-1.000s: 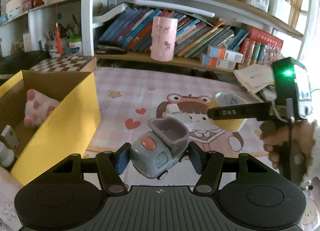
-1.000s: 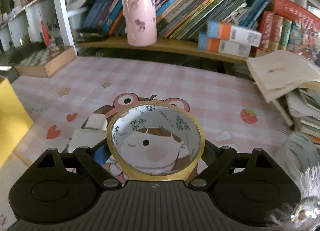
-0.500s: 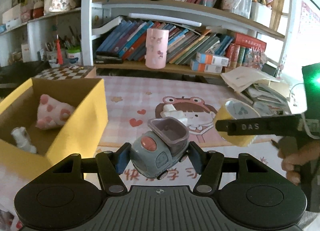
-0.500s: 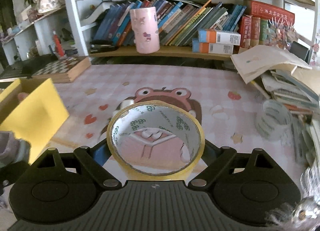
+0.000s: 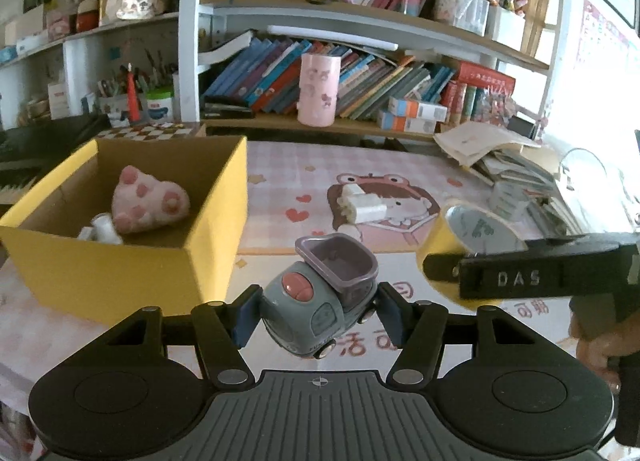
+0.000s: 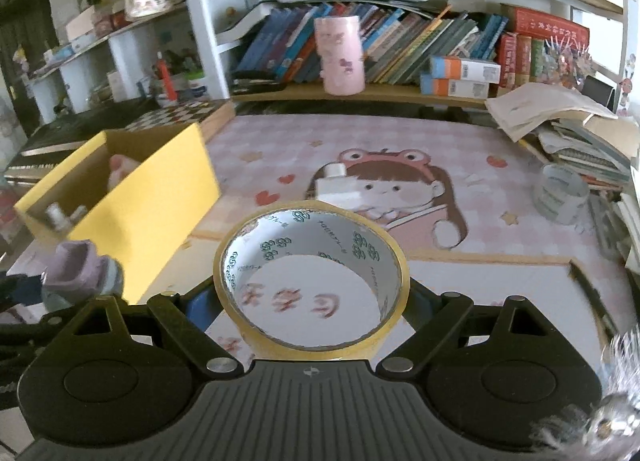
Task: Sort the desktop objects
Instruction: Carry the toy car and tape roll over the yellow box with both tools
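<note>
yellow box (image 5: 120, 265) at counter's left edge | left tongs (image 5: 318, 311) pinch toy truck (image 5: 320, 301) | right tongs (image 6: 310, 301) grip tape roll (image 6: 256, 325)

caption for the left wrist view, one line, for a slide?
Left hand-held gripper carries a toy truck beside the yellow box; right hand-held gripper holds a yellow tape roll.

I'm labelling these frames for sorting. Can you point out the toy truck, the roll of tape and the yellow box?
toy truck (image 5: 316, 301), left wrist view, on its grey cab.
roll of tape (image 6: 256, 335), right wrist view, on its yellow outer band.
yellow box (image 5: 112, 277), left wrist view, on its near wall.
</note>
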Available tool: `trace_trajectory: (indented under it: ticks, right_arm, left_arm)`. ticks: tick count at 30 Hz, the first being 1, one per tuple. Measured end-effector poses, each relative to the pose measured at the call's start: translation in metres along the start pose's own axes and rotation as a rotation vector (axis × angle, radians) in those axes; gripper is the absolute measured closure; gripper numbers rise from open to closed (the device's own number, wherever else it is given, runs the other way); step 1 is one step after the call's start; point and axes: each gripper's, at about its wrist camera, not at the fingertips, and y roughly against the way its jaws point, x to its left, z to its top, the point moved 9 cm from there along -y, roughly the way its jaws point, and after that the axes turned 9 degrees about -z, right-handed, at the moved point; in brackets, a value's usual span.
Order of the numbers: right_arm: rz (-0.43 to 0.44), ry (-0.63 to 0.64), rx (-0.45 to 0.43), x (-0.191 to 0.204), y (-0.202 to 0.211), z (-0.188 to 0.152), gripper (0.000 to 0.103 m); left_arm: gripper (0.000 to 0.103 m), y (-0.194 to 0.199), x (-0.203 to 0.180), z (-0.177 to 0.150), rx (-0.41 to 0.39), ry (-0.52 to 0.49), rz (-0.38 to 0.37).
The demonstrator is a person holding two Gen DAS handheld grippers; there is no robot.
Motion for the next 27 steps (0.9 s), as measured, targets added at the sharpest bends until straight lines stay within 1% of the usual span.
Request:
trace_trajectory:
  ticks: [11, 16, 27]
  right_arm:
    - [-0.002, 0.027, 0.0, 0.058, 0.026, -0.028, 0.015]
    - [-0.001, 0.039, -0.001, 0.083, 0.039, -0.041, 0.015]
    - [0.031, 0.083, 0.008, 0.137, 0.06, -0.066, 0.014]
  left_arm:
    - [0.042, 0.044, 0.033, -0.021, 0.002, -0.007, -0.009]
    - [0.042, 0.064, 0.05, -0.033, 0.006, 0.021, -0.016]
    - [0.042, 0.107, 0.082, -0.057, -0.008, 0.057, 0.009]
